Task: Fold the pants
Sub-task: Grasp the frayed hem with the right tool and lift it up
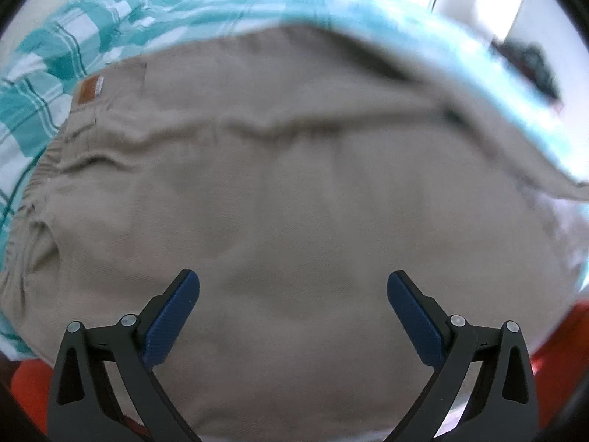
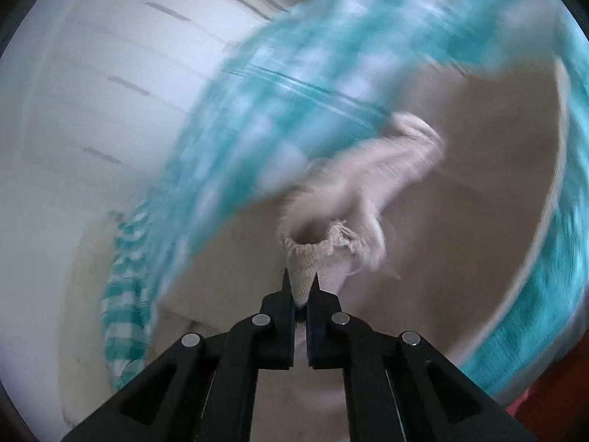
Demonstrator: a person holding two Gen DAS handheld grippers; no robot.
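Beige pants [image 1: 287,169] lie spread on a teal and white checked sheet [image 1: 55,59]. A brown label [image 1: 88,90] marks the waistband at the left. My left gripper [image 1: 293,287] is open and empty, its blue pads [image 1: 173,316] just above the pants. In the right wrist view my right gripper [image 2: 300,285] is shut on a frayed hem of the pants [image 2: 313,258]; the cloth is lifted and trails off blurred to the upper right [image 2: 397,162].
The checked sheet [image 2: 279,110] covers a bed. A white wall or cupboard [image 2: 92,110] stands at the left. Something red-orange [image 1: 574,335] shows at the lower edges. A dark object [image 1: 530,62] lies beyond the bed.
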